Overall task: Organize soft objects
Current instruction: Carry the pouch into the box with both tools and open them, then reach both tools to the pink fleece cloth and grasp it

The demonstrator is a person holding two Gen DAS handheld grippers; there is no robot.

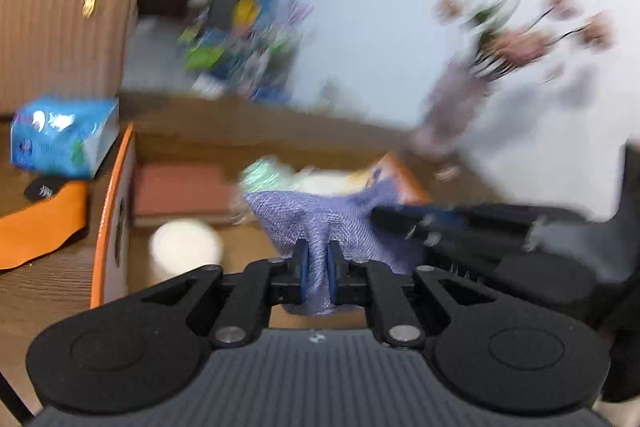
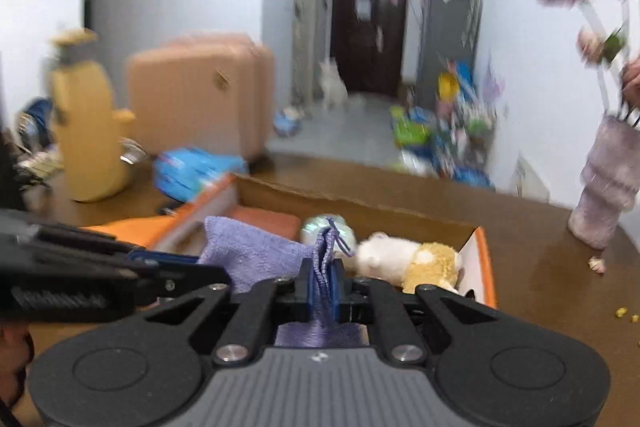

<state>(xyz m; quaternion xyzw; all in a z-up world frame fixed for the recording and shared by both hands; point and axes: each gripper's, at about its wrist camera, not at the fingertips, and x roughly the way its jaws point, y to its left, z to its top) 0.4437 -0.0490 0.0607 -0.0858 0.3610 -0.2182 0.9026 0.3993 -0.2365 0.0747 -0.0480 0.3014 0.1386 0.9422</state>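
Both grippers hold one purple cloth over an open cardboard box. My left gripper is shut on one part of the cloth. My right gripper is shut on another part of the cloth, at a corner with a loop. In the box lie a white and tan plush toy, a pale green ball, a reddish pad and a white round object. The right gripper's body shows at the right of the left wrist view.
A blue tissue pack lies left of the box on the brown table. A vase with pink flowers stands at the right. A yellow plush and peach suitcases stand behind. Small crumbs lie on the table.
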